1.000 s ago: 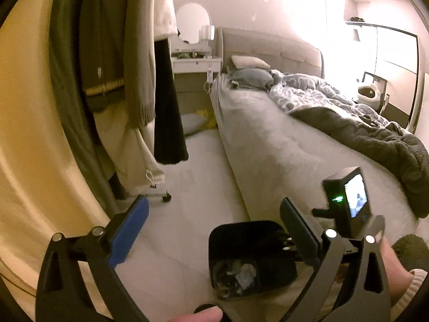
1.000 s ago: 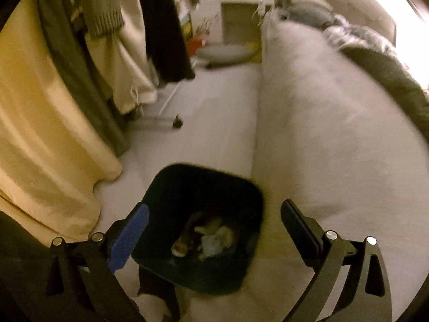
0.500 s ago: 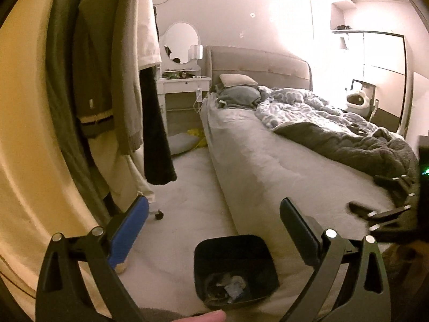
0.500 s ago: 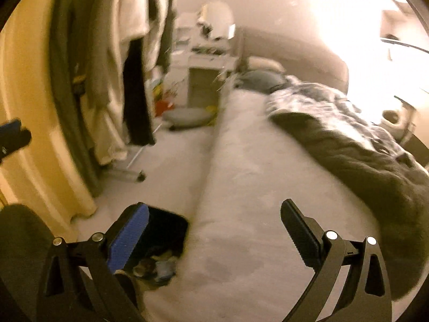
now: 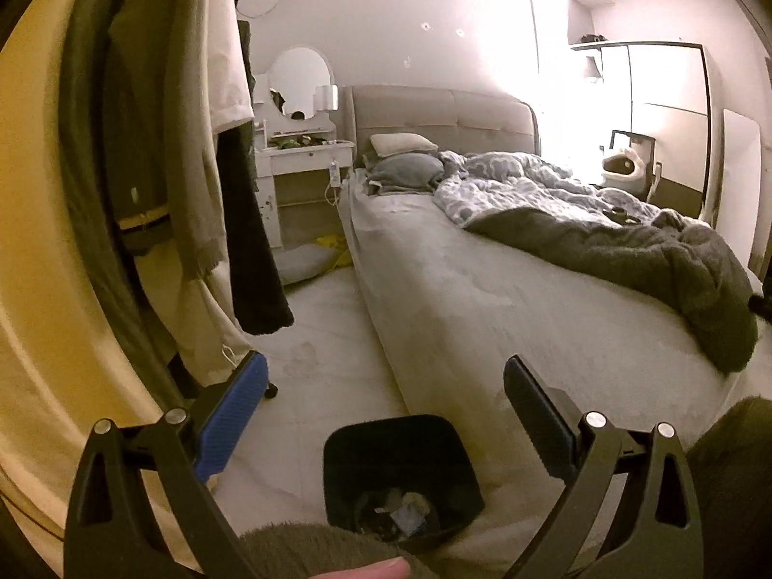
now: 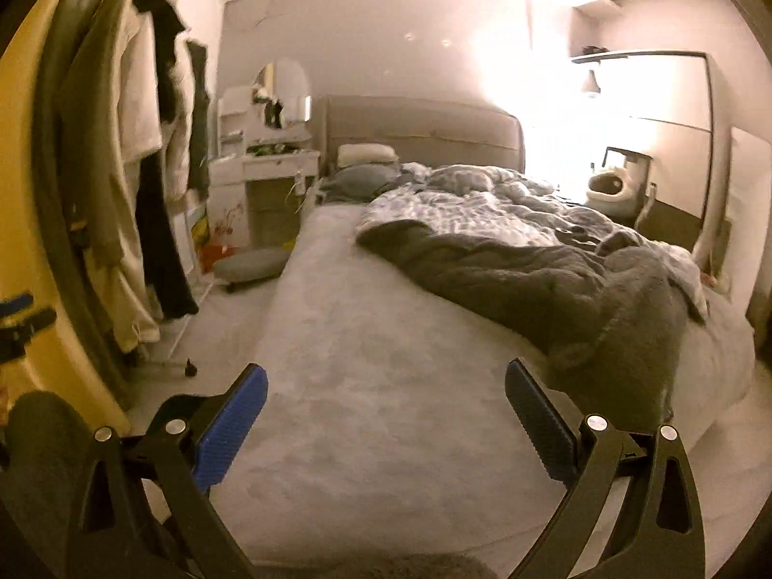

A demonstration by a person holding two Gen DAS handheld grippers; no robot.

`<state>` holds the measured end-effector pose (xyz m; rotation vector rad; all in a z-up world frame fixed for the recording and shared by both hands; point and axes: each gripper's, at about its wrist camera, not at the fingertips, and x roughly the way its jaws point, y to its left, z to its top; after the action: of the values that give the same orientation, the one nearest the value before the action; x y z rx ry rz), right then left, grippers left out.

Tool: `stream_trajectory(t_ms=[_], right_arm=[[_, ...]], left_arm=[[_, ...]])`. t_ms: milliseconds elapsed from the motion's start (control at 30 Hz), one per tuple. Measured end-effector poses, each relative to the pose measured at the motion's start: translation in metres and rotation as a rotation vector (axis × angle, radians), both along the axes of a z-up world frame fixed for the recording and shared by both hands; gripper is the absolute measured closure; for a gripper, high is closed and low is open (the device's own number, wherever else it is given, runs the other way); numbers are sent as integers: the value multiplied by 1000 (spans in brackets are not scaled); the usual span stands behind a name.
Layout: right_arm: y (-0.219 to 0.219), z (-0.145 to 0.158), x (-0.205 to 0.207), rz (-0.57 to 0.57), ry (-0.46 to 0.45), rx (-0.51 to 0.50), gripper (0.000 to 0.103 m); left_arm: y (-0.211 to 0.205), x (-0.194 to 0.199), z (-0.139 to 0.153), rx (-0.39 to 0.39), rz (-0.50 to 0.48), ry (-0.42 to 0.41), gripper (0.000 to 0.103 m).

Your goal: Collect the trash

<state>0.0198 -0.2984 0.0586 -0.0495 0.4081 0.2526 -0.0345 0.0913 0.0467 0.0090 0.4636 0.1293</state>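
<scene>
A black trash bin (image 5: pixel 403 475) stands on the floor against the near corner of the bed, with several scraps of trash (image 5: pixel 403 514) at its bottom. My left gripper (image 5: pixel 383 415) is open and empty, raised above the bin. My right gripper (image 6: pixel 386 415) is open and empty, held above the bare grey mattress (image 6: pixel 376 376). The bin is out of sight in the right wrist view. The left gripper's blue fingertip (image 6: pixel 17 304) shows at the left edge of the right wrist view.
A large bed (image 5: pixel 482 299) with a dark grey blanket (image 6: pixel 555 284) and a patterned duvet (image 5: pixel 521 188) fills the right. Hanging clothes (image 5: pixel 193 154) and a yellow curtain (image 5: pixel 34 241) line the left. A white vanity (image 5: pixel 299 159) stands at the back. A floor strip (image 5: pixel 309 337) runs between.
Both grippers have risen and tilted up from the bin toward the room. The bin has dropped to the bottom of the left view and left the right view.
</scene>
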Motion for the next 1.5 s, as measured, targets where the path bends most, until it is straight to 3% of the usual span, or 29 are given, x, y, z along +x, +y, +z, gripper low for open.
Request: stream_trajectory(t_ms=[100,300,667,1500], right_arm=[[-7,-5,1,2,5,3,3],[-14,-18,19,54,119,25,3],[-11,-16,7,87,76,56,3],[-7,-13,4,98,68,51,3]], left_arm=[[-3,2,-5,4,-2,9,3],[0,4,-10,-13,13,21,3],[1,8,-11,-7,8,38,3],[1,9,-14,-6,2,52,3]])
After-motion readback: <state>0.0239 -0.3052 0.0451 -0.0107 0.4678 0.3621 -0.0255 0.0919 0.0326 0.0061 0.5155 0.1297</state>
